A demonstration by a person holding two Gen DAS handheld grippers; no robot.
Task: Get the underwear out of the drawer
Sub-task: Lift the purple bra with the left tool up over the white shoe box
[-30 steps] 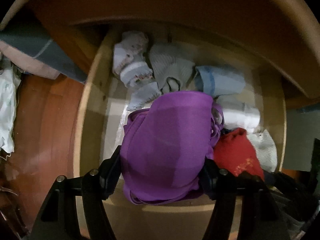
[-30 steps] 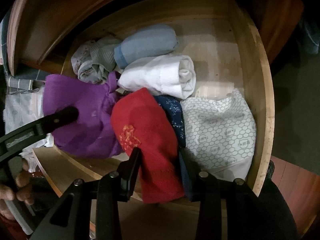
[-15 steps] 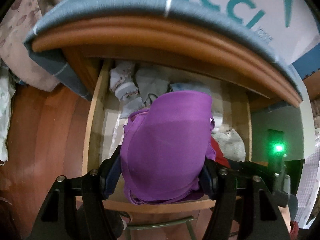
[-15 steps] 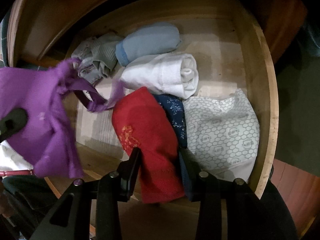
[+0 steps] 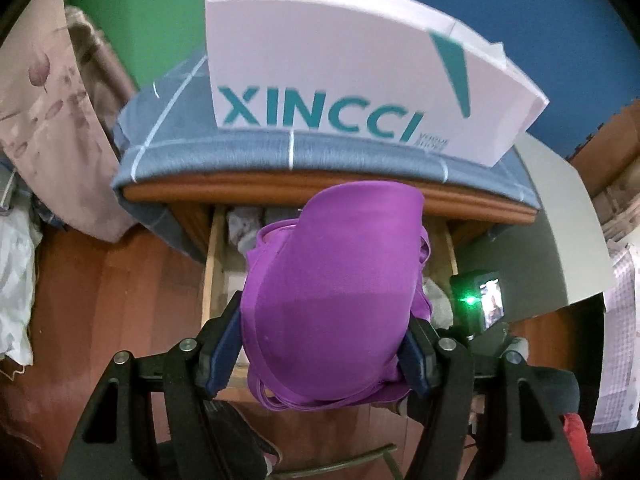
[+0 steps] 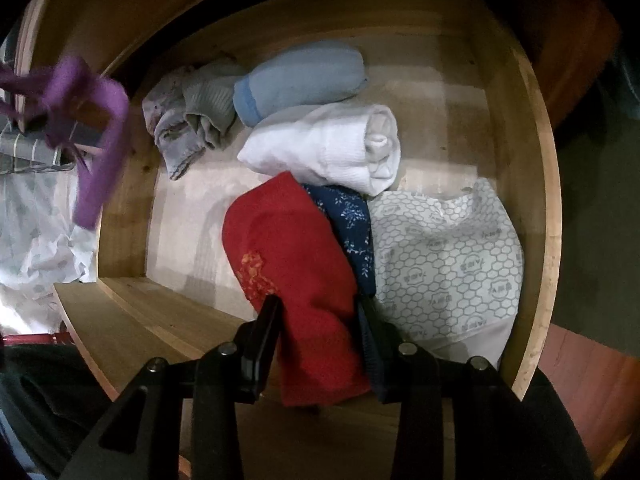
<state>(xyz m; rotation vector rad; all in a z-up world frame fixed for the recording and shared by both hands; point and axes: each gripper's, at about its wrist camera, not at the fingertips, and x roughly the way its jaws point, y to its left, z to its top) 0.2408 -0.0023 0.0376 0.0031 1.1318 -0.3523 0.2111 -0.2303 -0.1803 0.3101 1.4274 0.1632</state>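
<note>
I am holding the purple underwear [image 5: 332, 292] in my left gripper [image 5: 324, 344], its two pads pressing on either side of the bunched fabric, jaws about half apart around the bulk. The garment is hanging above the open drawer [image 5: 212, 264], clear of its contents, with thin straps dangling below the pads. Beyond it I am seeing the wooden cabinet top covered by a blue-grey checked cloth [image 5: 208, 152], and on that cloth a white box [image 5: 360, 72] with teal lettering is standing. A green wall and a blue wall are showing behind the box.

My right gripper [image 6: 318, 320] is pointing down into the drawer [image 6: 540, 184] and is gripping the near end of the red underwear [image 6: 292, 256], the jaws narrow and squeezing the fabric between them. That red piece is lying in the near middle of the drawer, touching a dark blue floral piece [image 6: 352, 224] on its right. Further right, a white piece with a hexagon print [image 6: 444, 256] is lying against the drawer's right wall. Behind these, a rolled white piece [image 6: 332, 148] and a rolled light blue piece [image 6: 300, 80] are lying side by side, and a crumpled grey piece [image 6: 188, 120] is sitting at the far left. In this view the purple underwear [image 6: 96, 120] is showing blurred at the left edge, outside the drawer's left wall.
</note>
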